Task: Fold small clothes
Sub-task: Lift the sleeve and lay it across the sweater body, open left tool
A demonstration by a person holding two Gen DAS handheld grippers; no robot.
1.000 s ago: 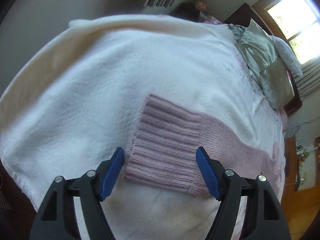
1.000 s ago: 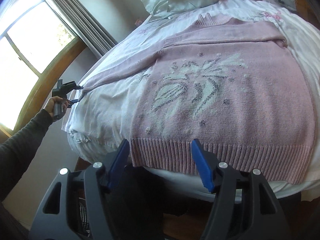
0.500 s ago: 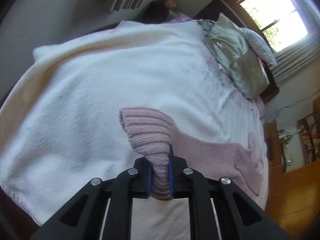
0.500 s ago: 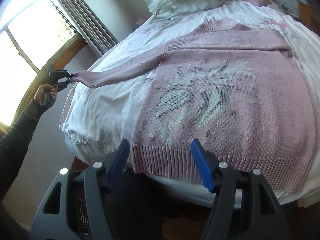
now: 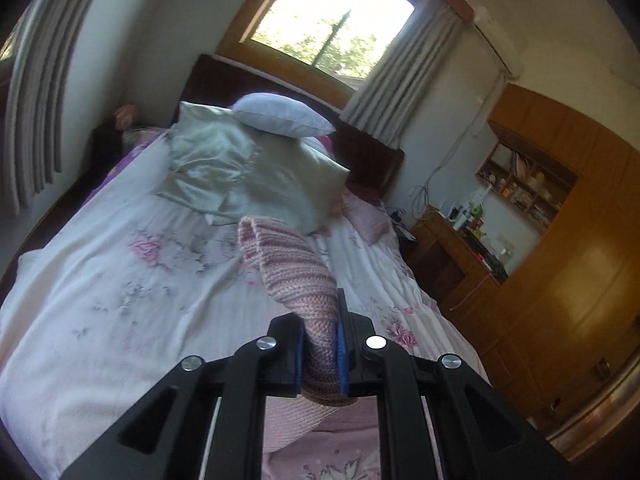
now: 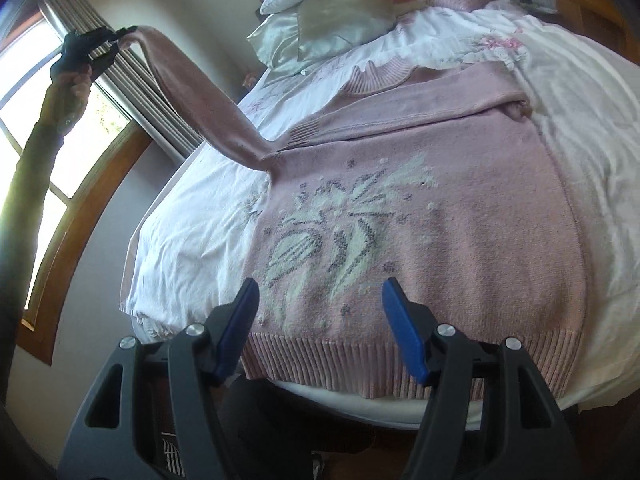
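Observation:
A pink knitted sweater point(image 6: 420, 216) with a white and grey leaf pattern lies flat on the bed, hem toward me. Its right sleeve point(image 6: 472, 100) is folded across the chest. My left gripper point(image 5: 319, 354) is shut on the ribbed cuff point(image 5: 296, 272) of the other sleeve. In the right wrist view that left gripper point(image 6: 120, 38) holds the sleeve point(image 6: 200, 108) high above the bed's left side, stretched up from the shoulder. My right gripper point(image 6: 320, 328) hangs open just above the hem point(image 6: 400, 364), with nothing between its fingers.
The bed has a white floral sheet point(image 6: 192, 232). Pillows point(image 6: 336, 20) are stacked at the head. Windows with curtains point(image 6: 132, 76) stand to the left and behind the headboard point(image 5: 360, 148). A wooden cabinet point(image 5: 560, 264) lines the far side.
My left gripper shut on the sleeve cuff, then lifted it high off the bed and swung to face the headboard. The right gripper stayed open and moved slightly forward over the hem.

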